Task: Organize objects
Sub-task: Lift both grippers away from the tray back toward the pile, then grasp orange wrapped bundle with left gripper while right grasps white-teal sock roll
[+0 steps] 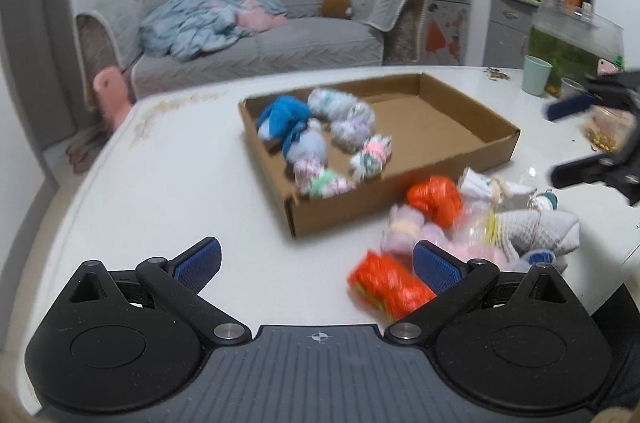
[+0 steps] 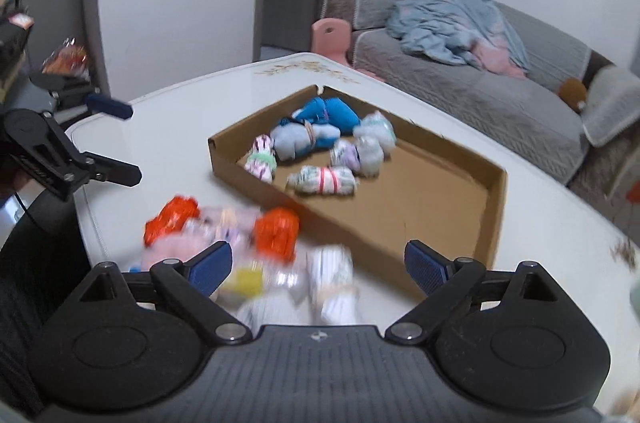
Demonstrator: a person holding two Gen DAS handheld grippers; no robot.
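Note:
A shallow cardboard box [image 1: 400, 183] [image 2: 496, 207] lies on the white table and holds several rolled sock bundles, among them a blue one [image 1: 286, 117] [image 2: 328, 113]. A loose pile lies on the table beside the box, with an orange bundle [image 1: 434, 199] [image 2: 278, 233], a second orange bundle [image 1: 386, 283] [image 2: 170, 221], pink ones and a grey-white roll [image 1: 536, 227]. My left gripper [image 1: 316, 261] is open and empty over the table, its right finger by the pile. My right gripper [image 2: 318, 265] is open and empty above the pile. Each gripper shows in the other's view, the right one [image 1: 576, 143] and the left one [image 2: 120, 143].
A grey sofa [image 1: 256, 35] with a blue blanket stands beyond the table. A pink stool [image 2: 332, 35] stands by the table's far edge. A green cup [image 1: 536, 75], a snack bag [image 1: 604, 135] and a glass tank [image 1: 572, 39] sit at the table's far right.

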